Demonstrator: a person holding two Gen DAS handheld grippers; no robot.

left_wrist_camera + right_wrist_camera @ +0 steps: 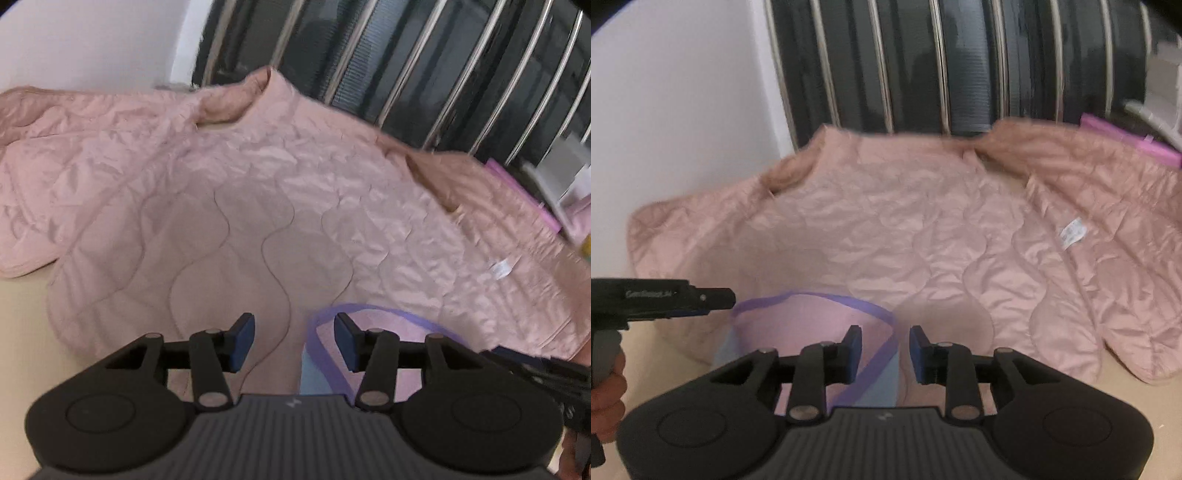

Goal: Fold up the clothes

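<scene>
A pink quilted jacket (258, 177) (923, 229) lies spread out on the beige table (22, 332), lining side up, with a white label (1071, 230) on its right part. At its near edge lies a smaller pink garment with a purple trim (373, 321) (798, 317) and a light blue part. My left gripper (294, 341) hovers open over that near edge, nothing between its blue pads. My right gripper (885, 350) is open too; the purple trim runs beneath the gap, and the pads do not press on it. The left gripper (727, 295) also shows from the side in the right wrist view, held by a hand (605, 398).
A dark ribbed panel with metal strips (443, 74) (960, 74) stands right behind the jacket. A white wall (683, 110) is on the left. A magenta object (1126, 142) and pale clutter sit at the far right. Bare table shows at the near left and near right.
</scene>
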